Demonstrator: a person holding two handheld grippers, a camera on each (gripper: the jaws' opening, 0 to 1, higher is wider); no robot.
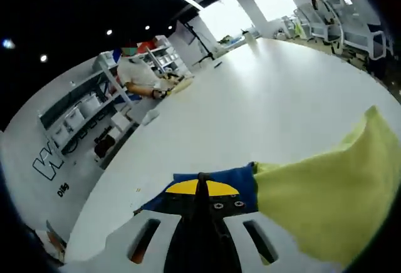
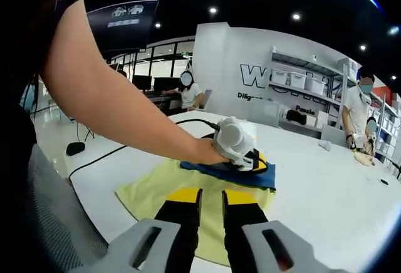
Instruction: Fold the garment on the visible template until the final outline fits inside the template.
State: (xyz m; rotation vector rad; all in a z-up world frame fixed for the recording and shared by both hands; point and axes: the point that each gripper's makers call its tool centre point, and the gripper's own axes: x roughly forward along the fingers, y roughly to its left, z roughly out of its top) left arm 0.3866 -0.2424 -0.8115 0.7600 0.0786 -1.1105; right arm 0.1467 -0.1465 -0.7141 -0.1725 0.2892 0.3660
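Yellow garment (image 2: 188, 188) with blue collar flat on white table (image 2: 326, 204) — left gripper (image 2: 247, 159) clamps collar; right gripper (image 2: 212, 198) slightly parted, empty.

— Anything I can read from my right claw's side?

— On the white wall (image 2: 250, 66), big outlined letters starting "W"; shelves cover what follows. Under them, small dark lettering, maybe "Dilige…", and further right something like "Passio…". I can't be sure of either.

— And the dark hanging screen (image 2: 128, 19)?

— Pale marks on it, too small to read.

— From my left claw?

— The wall (image 1: 37, 154) again: a tilted "W" and a small blurred word below it.
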